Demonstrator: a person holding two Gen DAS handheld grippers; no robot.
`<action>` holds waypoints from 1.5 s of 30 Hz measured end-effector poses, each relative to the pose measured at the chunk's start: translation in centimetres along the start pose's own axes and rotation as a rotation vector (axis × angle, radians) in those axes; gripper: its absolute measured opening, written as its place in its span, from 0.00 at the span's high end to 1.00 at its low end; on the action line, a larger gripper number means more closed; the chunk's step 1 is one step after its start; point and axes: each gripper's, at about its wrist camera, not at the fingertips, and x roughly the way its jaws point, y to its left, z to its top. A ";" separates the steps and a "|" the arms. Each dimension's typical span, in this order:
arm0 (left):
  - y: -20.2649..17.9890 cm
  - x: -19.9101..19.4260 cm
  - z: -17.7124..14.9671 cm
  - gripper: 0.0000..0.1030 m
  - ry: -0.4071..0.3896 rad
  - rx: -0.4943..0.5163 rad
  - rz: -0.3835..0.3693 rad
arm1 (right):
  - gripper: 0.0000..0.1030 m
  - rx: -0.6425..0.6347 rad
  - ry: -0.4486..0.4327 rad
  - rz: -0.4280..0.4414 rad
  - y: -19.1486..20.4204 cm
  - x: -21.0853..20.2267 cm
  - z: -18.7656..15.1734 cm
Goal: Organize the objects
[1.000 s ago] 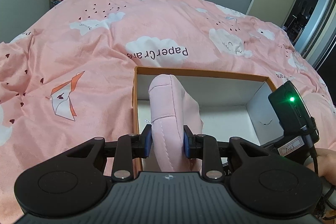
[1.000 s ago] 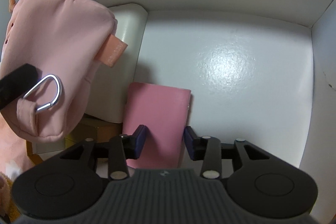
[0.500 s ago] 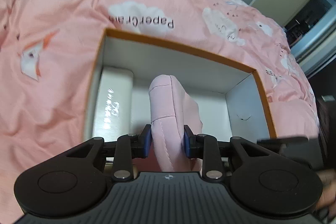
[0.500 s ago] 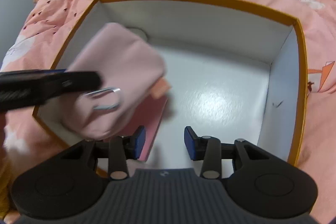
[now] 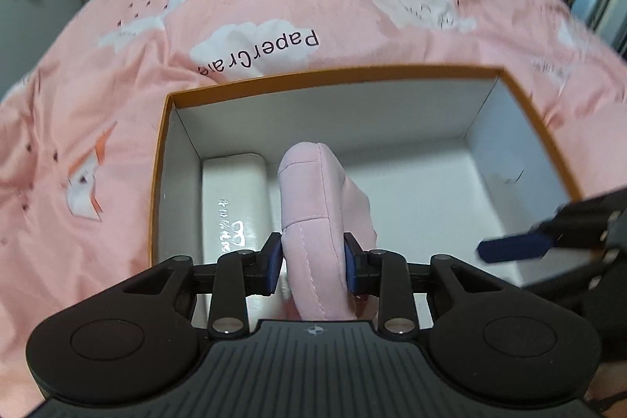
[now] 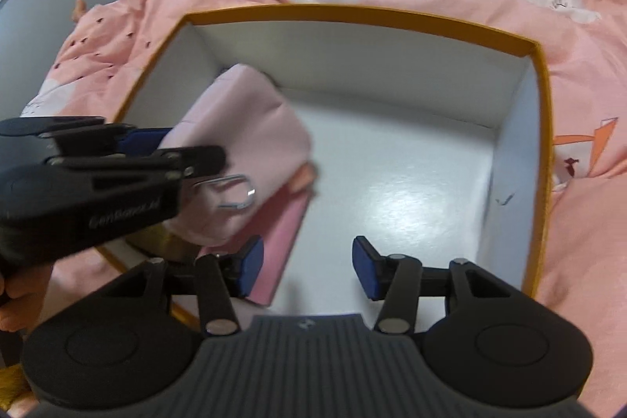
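The left claw (image 5: 313,267) was easing open, its pads touching a pale pink pouch (image 5: 313,206) held over the orange-rimmed box (image 5: 333,77) on the bed (image 5: 117,65). The right claw (image 6: 307,271), opening, held nothing above the box's white floor.

The pouch (image 5: 313,214) is soft pink; the box (image 5: 392,71) has an orange rim and white inside; the flat case (image 6: 282,234) is darker pink; the bed cover (image 5: 235,6) is pink with white clouds; the gripper pads (image 6: 250,269) are blue.
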 end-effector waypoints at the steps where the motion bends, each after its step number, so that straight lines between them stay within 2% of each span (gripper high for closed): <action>1: -0.1 0.2 0.0 0.65 0.015 0.010 0.002 | 0.50 0.007 0.002 0.004 -0.2 0.2 0.0; 3: 0.1 0.3 0.0 0.64 0.030 -0.015 -0.048 | 0.51 0.018 0.000 0.022 -0.7 0.2 -0.2; 8: 1.5 0.0 0.0 0.59 0.081 -0.146 -0.287 | 0.51 0.021 0.004 0.046 -0.8 0.5 -0.5; 12: 1.2 0.0 0.1 0.58 0.103 -0.178 -0.444 | 0.52 0.040 -0.002 -0.017 -1.4 0.0 -0.6; 14: 1.0 0.2 0.2 0.58 0.093 -0.186 -0.482 | 0.52 0.041 -0.012 -0.037 -1.9 -0.5 -0.8; 16: 0.7 0.1 0.5 0.58 0.077 -0.181 -0.467 | 0.59 0.055 -0.013 -0.049 -2.5 -1.1 -0.9; 22: 1.2 -0.1 1.1 0.59 0.050 -0.183 -0.427 | 0.59 0.004 -0.064 -0.089 -1.3 -3.1 -0.9; 25: 1.7 -0.6 1.1 0.59 0.035 -0.153 -0.380 | 0.59 -0.051 -0.065 -0.093 -0.4 -3.2 -0.5; 29: 1.8 -0.8 0.8 0.59 0.037 -0.085 -0.316 | 0.59 -0.125 0.022 -0.077 0.2 -1.2 0.3; 35: 2.9 -0.6 0.3 0.60 0.036 -0.077 -0.295 | 0.61 -0.222 0.162 -0.109 -0.1 2.7 1.1; 37: 3.4 -0.6 0.2 0.60 0.030 -0.082 -0.287 | 0.70 -0.258 0.186 -0.131 0.0 3.6 1.0; 40: 4.1 -0.5 0.2 0.60 0.026 -0.091 -0.277 | 0.76 -0.345 0.200 -0.163 0.6 4.7 0.6; 43: 4.8 -0.6 0.1 0.61 0.022 -0.098 -0.270 | 0.88 -0.410 0.172 -0.170 1.3 4.3 0.5; 45: 5.1 -0.8 0.0 0.61 0.015 -0.100 -0.266 | 0.90 -0.460 0.142 -0.189 1.9 3.5 0.7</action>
